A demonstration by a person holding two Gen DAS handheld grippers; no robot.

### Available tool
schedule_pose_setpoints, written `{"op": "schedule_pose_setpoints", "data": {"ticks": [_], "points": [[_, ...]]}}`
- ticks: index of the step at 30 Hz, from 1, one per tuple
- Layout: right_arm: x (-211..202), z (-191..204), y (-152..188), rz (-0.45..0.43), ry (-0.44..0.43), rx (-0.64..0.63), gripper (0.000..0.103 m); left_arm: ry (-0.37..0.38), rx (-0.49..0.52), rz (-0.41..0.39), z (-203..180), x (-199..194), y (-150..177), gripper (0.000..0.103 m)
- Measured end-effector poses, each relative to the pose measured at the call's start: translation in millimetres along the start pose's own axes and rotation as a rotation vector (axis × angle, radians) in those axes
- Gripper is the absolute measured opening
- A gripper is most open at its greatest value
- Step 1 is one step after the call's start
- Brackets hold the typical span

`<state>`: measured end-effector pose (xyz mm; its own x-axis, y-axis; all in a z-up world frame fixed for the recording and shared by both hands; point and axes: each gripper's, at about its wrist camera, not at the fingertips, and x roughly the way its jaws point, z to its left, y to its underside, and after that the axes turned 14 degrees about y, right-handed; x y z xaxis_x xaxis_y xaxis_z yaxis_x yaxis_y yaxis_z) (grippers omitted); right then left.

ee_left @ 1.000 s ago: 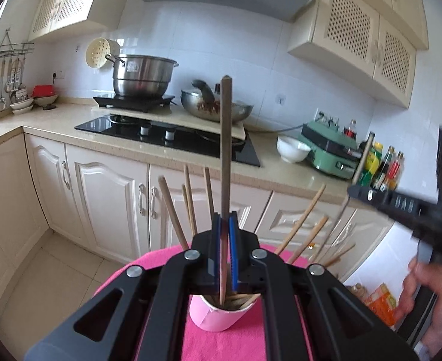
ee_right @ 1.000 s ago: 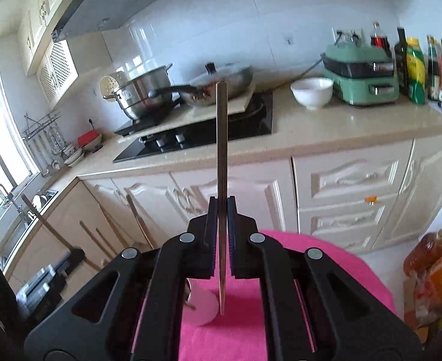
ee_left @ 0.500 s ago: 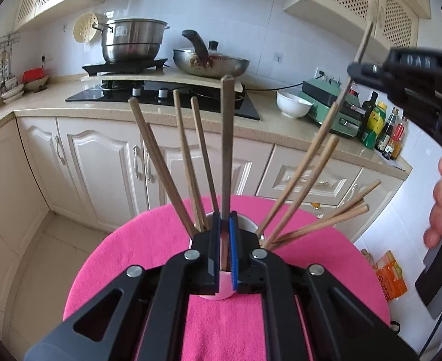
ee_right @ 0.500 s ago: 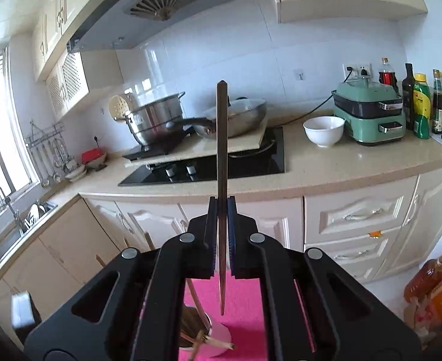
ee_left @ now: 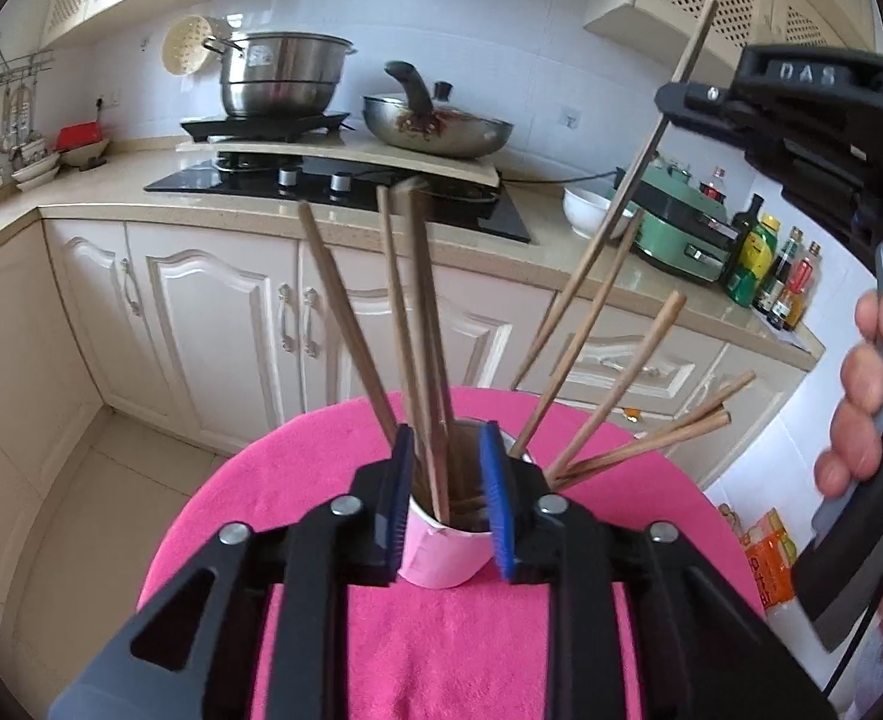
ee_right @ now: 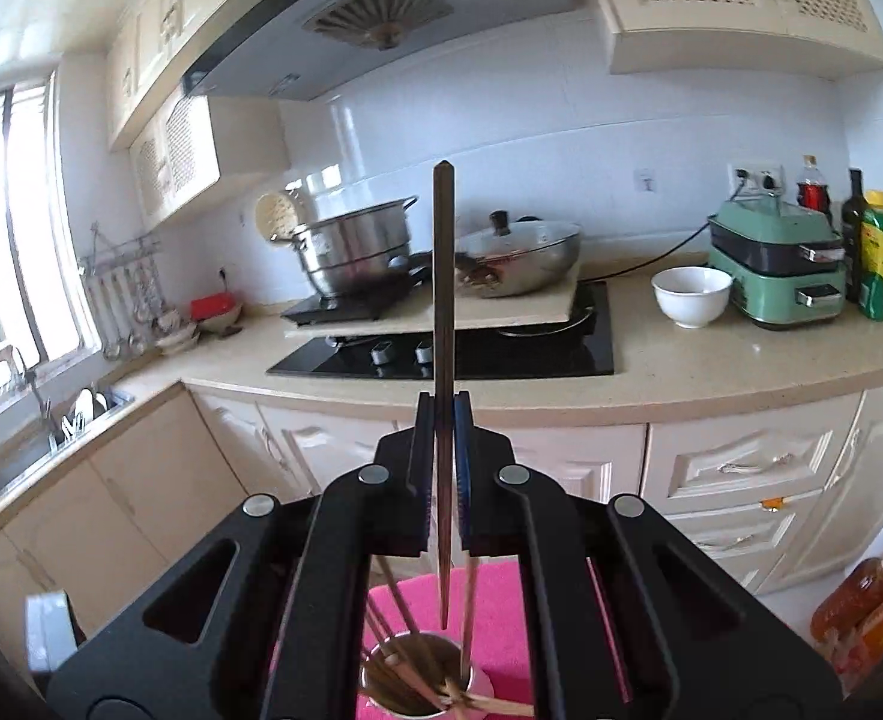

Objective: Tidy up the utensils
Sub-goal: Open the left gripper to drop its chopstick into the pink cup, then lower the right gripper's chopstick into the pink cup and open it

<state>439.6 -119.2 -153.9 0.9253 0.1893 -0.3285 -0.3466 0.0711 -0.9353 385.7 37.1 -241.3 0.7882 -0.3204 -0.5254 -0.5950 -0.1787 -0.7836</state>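
Observation:
A pink cup (ee_left: 441, 555) stands on a round table with a pink cloth (ee_left: 441, 648) and holds several wooden chopsticks (ee_left: 345, 324) that fan outward. My left gripper (ee_left: 447, 480) is open, its jaws either side of the cup's rim; a blurred chopstick (ee_left: 426, 330) stands in the cup between them. My right gripper (ee_right: 443, 468) is shut on a dark chopstick (ee_right: 443, 276), held upright with its tip just above the cup (ee_right: 417, 684). The right gripper also shows in the left wrist view (ee_left: 675, 99), above and right of the cup.
A kitchen counter (ee_left: 141, 180) runs behind the table with a hob (ee_left: 333, 180), a steel pot (ee_left: 282, 75), a pan (ee_left: 435, 129), a white bowl (ee_right: 690, 294), a green appliance (ee_right: 777, 276) and bottles (ee_right: 876, 252). A sink (ee_right: 51, 438) is at the left.
My left gripper has opened and let go of its chopstick, which now stands in the cup. My right gripper has moved over the cup with its chopstick.

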Motion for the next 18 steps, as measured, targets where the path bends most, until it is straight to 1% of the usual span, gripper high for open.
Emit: {"op": "schedule_pose_setpoints", "data": {"ticks": [4,7,14,18], "points": [[-1,12,9,0.012,-0.008,-0.044,0.007,-0.017,-0.016,-0.013,5,-6,-4,0.024],[0,19,18,0.031,-0.015,-0.073,0.007,-0.034,-0.026,-0.021,8,-12,-6,0.026],[-3,28,33,0.063,-0.024,-0.144,0.007,-0.060,-0.053,-0.032,19,-20,-11,0.029],[-8,25,39,0.085,-0.044,-0.137,0.007,-0.061,-0.059,-0.035,22,-23,-11,0.029]]}}
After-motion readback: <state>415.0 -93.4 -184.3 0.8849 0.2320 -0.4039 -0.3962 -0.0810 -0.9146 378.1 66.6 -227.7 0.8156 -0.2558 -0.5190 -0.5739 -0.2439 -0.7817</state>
